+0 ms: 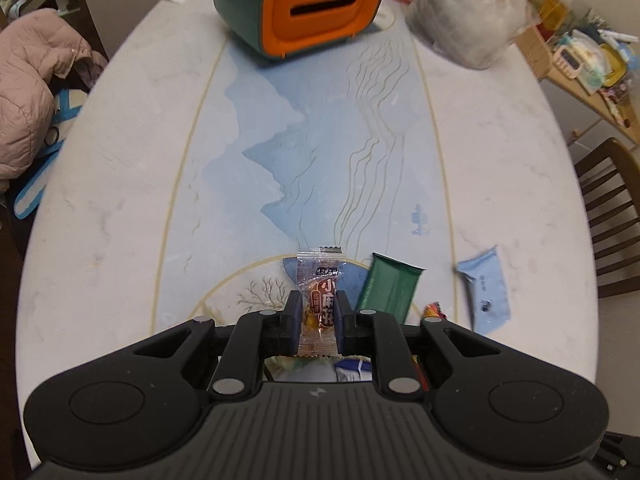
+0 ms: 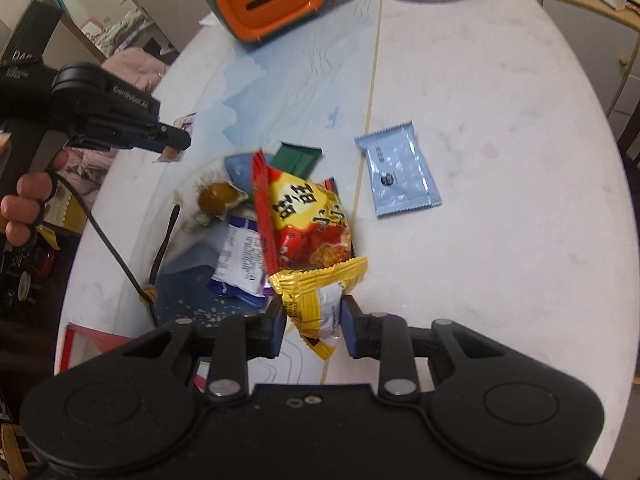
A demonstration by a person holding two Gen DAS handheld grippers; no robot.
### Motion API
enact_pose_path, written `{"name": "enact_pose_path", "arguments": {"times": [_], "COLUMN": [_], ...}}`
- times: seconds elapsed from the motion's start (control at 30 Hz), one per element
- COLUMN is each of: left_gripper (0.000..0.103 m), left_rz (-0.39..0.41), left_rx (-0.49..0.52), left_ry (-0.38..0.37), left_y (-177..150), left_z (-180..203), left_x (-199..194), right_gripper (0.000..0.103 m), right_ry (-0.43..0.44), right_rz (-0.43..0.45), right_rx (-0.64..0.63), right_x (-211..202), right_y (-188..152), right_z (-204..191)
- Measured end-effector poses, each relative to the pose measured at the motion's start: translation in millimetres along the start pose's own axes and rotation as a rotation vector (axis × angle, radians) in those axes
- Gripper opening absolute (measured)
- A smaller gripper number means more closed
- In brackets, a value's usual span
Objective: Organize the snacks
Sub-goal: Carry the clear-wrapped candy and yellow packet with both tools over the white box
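Left claw [image 1: 317, 312] is clamped on a clear twist-snack packet [image 1: 319, 300], right claw [image 2: 313, 320] pinching a yellow packet [image 2: 320, 300], both off the pile [image 2: 288, 224] near the surface's [image 2: 500, 120] near edge, probably for sorting.

Table [image 1: 500, 168]: smooth stone-look top, soft sheen, printed blue pattern. Both grippers matt black plastic with round bare-metal pivot pins; ribbed body on left gripper [image 1: 317, 316]. Clear snack wrapper [image 1: 320, 292]: thin glossy see-through film, crimped ends. Yellow snack packet [image 2: 320, 300]: shiny crinkled foil. Pale blue sachet [image 2: 398, 174]: glossy, wrinkled plastic. Green-orange box [image 1: 300, 4]: smooth satin plastic. Pink jacket [image 1: 28, 92]: quilted cloth. Chair [image 1: 612, 216]: dark wood.
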State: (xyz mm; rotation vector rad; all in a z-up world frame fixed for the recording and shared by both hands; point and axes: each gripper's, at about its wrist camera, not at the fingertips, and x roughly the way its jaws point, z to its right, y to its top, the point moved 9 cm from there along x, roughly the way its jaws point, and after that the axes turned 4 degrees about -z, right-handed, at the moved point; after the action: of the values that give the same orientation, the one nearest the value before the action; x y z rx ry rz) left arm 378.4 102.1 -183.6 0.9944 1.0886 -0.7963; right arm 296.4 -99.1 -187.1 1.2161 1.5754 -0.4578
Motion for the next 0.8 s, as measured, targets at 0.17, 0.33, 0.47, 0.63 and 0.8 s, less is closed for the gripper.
{"name": "enact_pose_path", "arguments": {"times": [0.17,0.33,0.47,0.63,0.8], "left_gripper": [0.016,0.016,0.016,0.016,0.016], "left_rz": [0.049,0.103,0.141,0.162,0.164], "left_rx": [0.019,0.051,0.084,0.111,0.143], "left_ry": [-0.028,-0.058,-0.070,-0.073,-0.076], "left_y": [-10.3,-25.7,-43.1,-71.5,-105.9], "left_z": [1.9,5.1,5.7,2.9,-3.1], "left_x": [-40.8,-86.2,-122.5,-161.2,-188.6], "right_gripper": [0.028,0.028,0.028,0.028,0.028], "right_ry": [-0.010,-0.013,-0.013,-0.018,-0.024], "right_rz": [0.064,0.128,0.173,0.206,0.222], "right_rx": [-0.010,-0.024,-0.039,-0.063,-0.075], "right_x": [-31.8,-65.4,-92.5,-120.4,-140.2], "right_y": [-1.4,-5.1,-13.2,-31.0,-54.7], "right_z": [-13.7,-30.1,-47.0,-70.0,-89.6]}}
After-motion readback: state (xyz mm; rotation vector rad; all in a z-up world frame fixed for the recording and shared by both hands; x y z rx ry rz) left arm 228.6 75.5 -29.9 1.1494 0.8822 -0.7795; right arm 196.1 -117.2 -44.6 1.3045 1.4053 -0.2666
